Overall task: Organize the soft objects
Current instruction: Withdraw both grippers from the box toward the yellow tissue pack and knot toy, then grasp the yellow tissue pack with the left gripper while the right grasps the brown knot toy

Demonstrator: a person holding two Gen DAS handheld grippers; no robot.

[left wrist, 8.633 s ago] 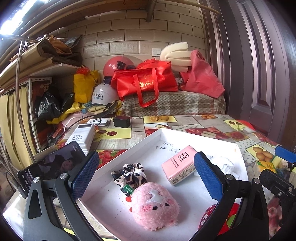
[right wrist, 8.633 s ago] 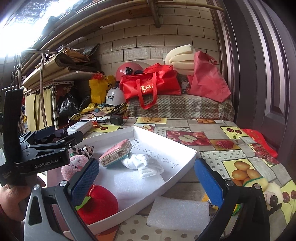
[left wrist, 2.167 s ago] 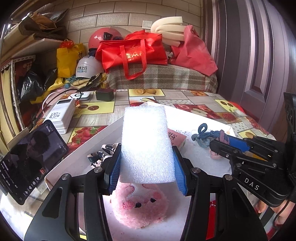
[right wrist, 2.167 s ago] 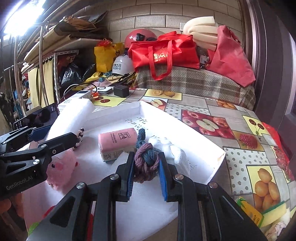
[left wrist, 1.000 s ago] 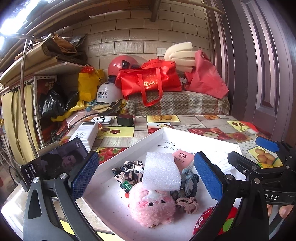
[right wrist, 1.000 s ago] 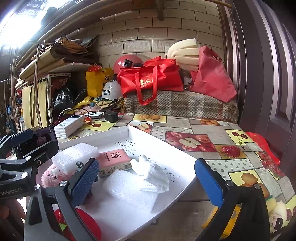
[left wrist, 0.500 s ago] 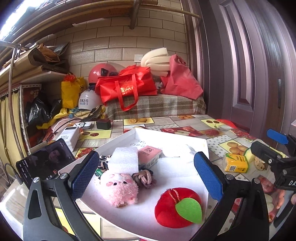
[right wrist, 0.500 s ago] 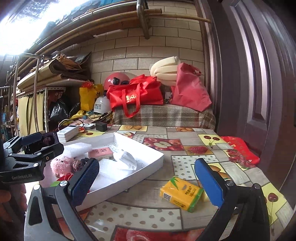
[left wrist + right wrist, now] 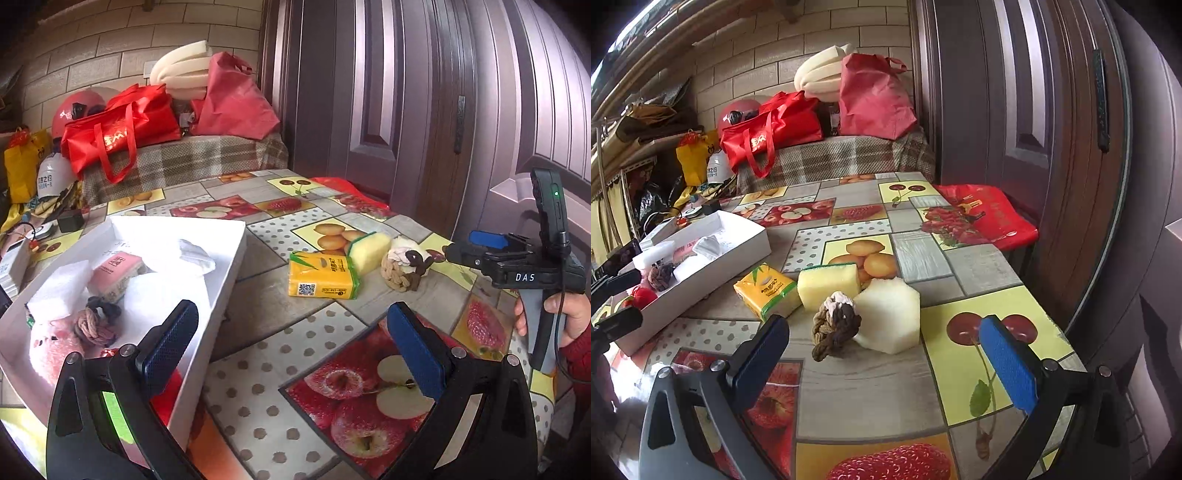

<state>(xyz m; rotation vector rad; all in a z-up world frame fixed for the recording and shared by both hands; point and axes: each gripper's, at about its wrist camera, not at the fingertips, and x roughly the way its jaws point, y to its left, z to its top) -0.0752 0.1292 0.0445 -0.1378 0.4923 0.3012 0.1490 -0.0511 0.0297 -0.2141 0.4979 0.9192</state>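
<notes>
Sponge (image 9: 828, 289), tissue pack (image 9: 767, 290) and braided knot (image 9: 834, 328) lie clustered at twelve o'clock — right gripper (image 9: 886, 362) and left gripper (image 9: 291, 343) both spread wide, empty.

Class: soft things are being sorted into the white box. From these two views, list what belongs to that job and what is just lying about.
Job: white box, pink plush, knotted rope, yellow tissue pack, sponge, brown rope toy, white foam block.

Lying about: red bag, helmet, plaid cloth, charger.
</notes>
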